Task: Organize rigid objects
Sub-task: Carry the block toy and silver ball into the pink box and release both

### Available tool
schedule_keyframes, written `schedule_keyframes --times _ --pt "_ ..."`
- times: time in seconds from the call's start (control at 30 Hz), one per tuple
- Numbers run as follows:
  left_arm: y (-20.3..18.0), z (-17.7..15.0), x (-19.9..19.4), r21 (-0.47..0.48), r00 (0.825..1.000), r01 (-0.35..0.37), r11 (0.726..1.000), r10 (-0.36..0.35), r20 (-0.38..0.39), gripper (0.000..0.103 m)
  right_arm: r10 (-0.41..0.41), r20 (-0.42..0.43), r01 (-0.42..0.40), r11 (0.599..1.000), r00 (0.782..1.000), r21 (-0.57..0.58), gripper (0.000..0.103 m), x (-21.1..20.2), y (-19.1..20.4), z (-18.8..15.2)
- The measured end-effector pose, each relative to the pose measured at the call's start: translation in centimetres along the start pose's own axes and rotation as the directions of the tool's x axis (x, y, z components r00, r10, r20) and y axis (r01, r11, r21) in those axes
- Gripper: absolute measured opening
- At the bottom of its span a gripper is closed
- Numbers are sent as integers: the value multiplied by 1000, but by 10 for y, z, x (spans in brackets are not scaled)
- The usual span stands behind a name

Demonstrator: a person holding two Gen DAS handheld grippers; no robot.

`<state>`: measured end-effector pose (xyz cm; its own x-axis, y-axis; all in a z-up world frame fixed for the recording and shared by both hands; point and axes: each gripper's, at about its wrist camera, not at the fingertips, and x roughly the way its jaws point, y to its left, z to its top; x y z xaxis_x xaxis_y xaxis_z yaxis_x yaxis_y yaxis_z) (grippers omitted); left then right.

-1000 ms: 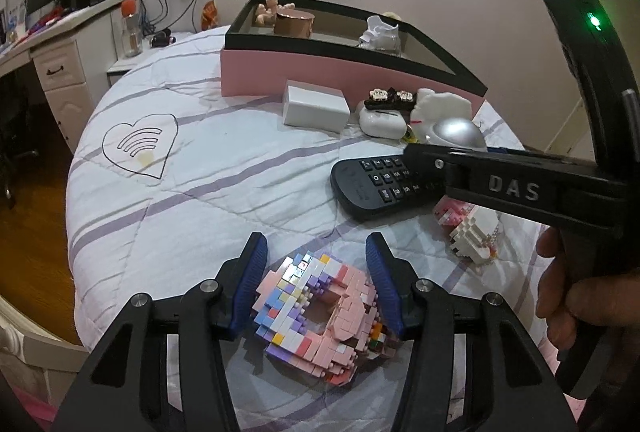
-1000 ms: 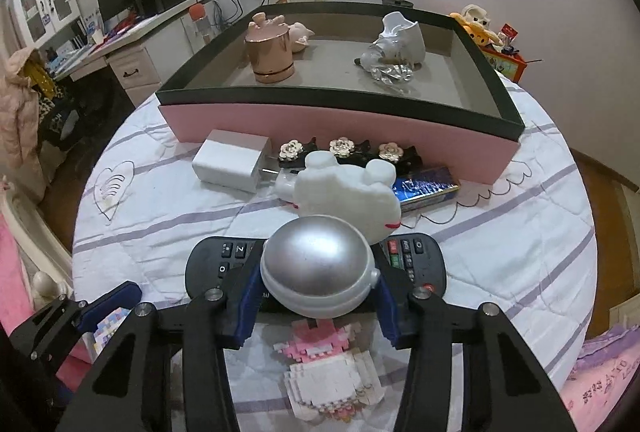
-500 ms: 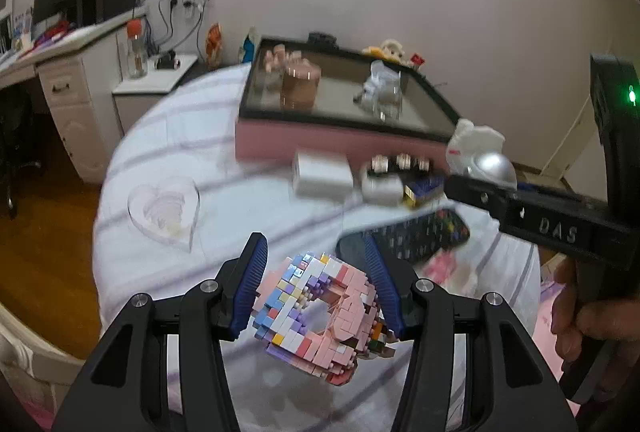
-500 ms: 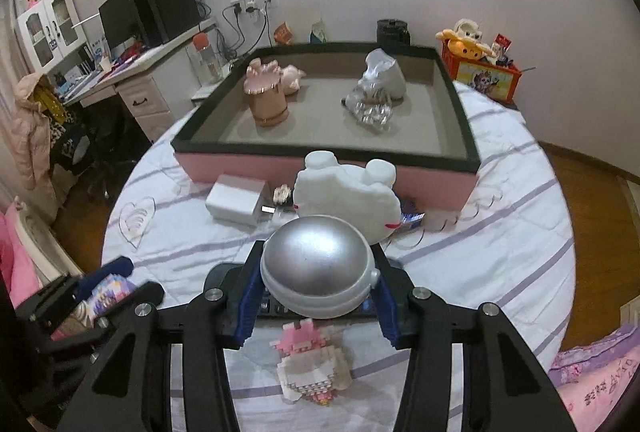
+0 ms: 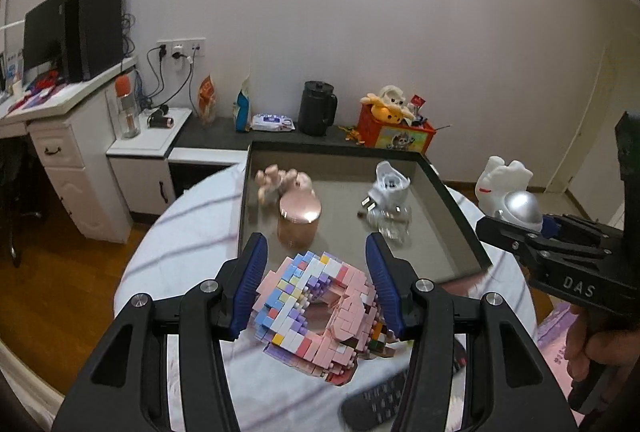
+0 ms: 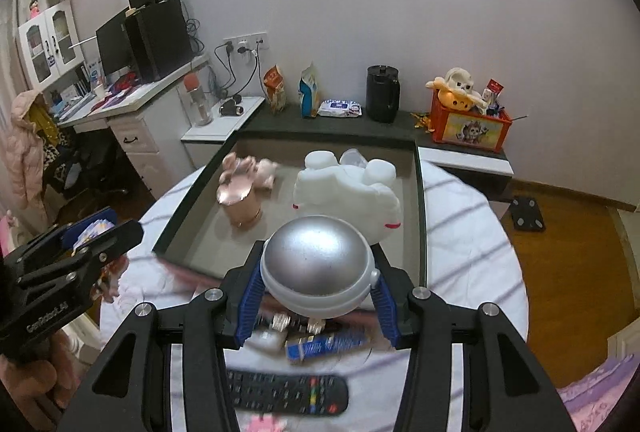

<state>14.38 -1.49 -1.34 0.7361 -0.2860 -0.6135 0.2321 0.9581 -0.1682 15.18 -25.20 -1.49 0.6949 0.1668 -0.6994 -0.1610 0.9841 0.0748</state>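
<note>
Pastel brick ring [image 5: 316, 312] clamped in left gripper [image 5: 316, 268] | silver-domed figure [image 6: 320, 264] clamped in right gripper [image 6: 318, 296]

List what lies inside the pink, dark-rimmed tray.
Inside the pink tray: a copper lidded jar, a pale pink figurine and a white-and-clear ornament. The gripped toys cover its near floor.

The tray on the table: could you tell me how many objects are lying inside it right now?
3 in the tray: a pink figurine at the back left, a copper jar before it, and a white-and-clear object to the right. Others may be hidden.
</note>
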Motion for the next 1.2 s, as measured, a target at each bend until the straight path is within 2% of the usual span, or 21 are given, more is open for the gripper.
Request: schedule_keyframes --times 0.2,0.43,0.57,0.7,0.73,0.77,0.8,0.83,0.87,0.97,1.2 --pt "-9 19 49 22 999 5 1000 -4 -46 52 -12 -44 11 1000 999 -10 49 36 -10 18" --pt "-14 17 106 32 993 4 999 0 -122 52 -11 -140 13 1000 990 12 49 87 -25 10" --pt "-14 11 124 31 988 0 1000 4 -154 52 -12 -185 16 1000 983 20 49 108 -31 4" --pt "-15 14 127 47 987 -31 998 38 -153 54 -34 -212 36 999 977 8 50 120 -33 -1" --pt "-14 15 127 43 986 -47 998 53 -155 56 -38 -213 41 999 976 13 51 122 -34 -2" --pt "-13 16 126 43 986 -55 998 61 -155 64 -40 -214 45 999 976 21 53 123 -36 -2" --pt "-12 16 124 44 986 -64 997 70 -150 69 -38 -212 45 999 977 26 62 122 -37 -2" --pt "-11 17 121 46 987 -72 996 78 -142 80 -35 -206 43 999 978 31 75 121 -37 -2" --pt "-10 18 117 47 988 -76 996 81 -130 88 -31 -197 39 999 980 34 80 117 -37 -3" --pt "-8 21 98 45 992 -86 995 90 -92 99 -23 -188 30 999 982 30 81 110 -35 -3" --pt "0 18 45 20 993 -117 993 118 -29 102 16 -122 -4 995 992 99 85 68 -36 -5"
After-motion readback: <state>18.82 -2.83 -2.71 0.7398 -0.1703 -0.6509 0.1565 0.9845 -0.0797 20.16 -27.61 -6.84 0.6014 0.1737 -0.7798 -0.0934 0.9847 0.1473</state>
